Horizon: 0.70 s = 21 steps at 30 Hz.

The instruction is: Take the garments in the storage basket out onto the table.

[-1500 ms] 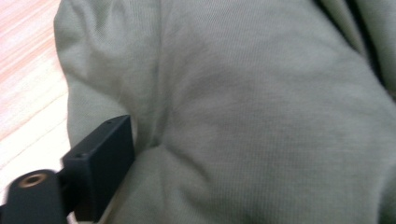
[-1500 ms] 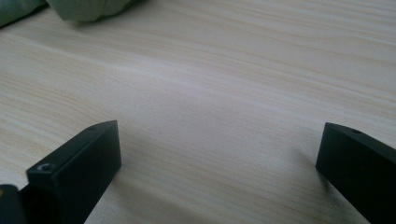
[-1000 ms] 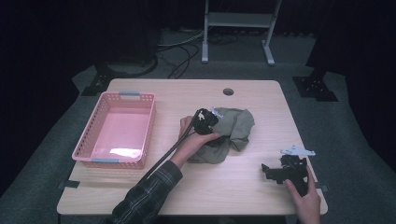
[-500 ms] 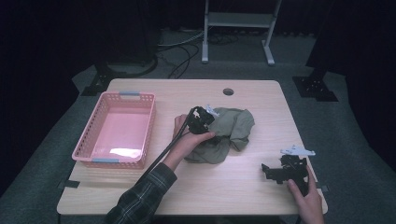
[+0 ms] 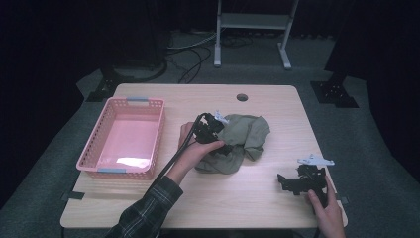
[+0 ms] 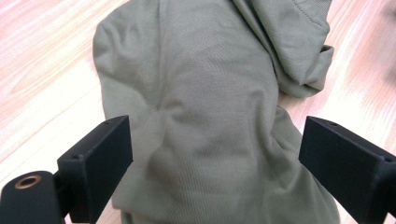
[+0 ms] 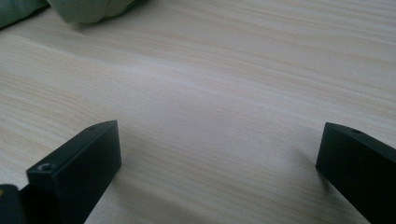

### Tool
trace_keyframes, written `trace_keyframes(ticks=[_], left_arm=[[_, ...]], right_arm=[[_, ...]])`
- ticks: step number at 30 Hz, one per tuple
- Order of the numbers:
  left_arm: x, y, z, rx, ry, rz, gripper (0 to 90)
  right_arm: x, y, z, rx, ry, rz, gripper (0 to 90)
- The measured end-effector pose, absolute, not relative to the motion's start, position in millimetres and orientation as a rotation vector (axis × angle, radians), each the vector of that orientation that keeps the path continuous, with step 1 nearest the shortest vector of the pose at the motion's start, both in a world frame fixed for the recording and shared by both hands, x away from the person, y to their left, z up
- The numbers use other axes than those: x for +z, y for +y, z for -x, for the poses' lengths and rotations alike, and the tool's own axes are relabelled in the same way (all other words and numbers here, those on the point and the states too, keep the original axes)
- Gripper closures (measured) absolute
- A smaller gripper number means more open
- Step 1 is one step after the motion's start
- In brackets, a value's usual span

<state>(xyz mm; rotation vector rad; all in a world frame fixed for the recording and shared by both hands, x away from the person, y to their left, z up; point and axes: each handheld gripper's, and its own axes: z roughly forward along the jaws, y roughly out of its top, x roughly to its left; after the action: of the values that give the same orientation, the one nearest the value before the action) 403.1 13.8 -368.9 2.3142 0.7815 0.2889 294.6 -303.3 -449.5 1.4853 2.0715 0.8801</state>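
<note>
A crumpled olive-green cloth [image 5: 246, 135] lies in the middle of the wooden table [image 5: 247, 198]. My left gripper [image 5: 214, 133] hangs just above the cloth's left part, held by a hand in a plaid sleeve. In the left gripper view its jaws [image 6: 215, 158] stand wide apart over the cloth [image 6: 210, 93], with no fabric pinched between them. My right gripper [image 5: 289, 182] rests low at the table's front right, with a hand behind it. Its jaws [image 7: 219, 168] are open over bare wood, and a bit of the cloth [image 7: 84, 9] shows far off at the upper left.
A pink plastic basket [image 5: 94, 145] stands empty on the left side of the table. A round cable hole [image 5: 241, 97] sits near the far edge. The left gripper's black cable [image 5: 173, 156] trails back along the forearm. Dark floor and stand legs surround the table.
The left hand and its gripper have lifted a little and drifted left over the cloth, jaws still apart. The right gripper has stayed put.
</note>
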Motion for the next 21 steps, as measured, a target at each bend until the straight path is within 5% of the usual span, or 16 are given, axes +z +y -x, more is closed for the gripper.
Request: trace_keyframes(ticks=[21], left_arm=[[-345.9,36.9,-376.9,0.301,0.797,-2.251,9.5]], right_arm=[[-449.5,-303.4,-294.7,0.88,2.072,-1.484,0.0]])
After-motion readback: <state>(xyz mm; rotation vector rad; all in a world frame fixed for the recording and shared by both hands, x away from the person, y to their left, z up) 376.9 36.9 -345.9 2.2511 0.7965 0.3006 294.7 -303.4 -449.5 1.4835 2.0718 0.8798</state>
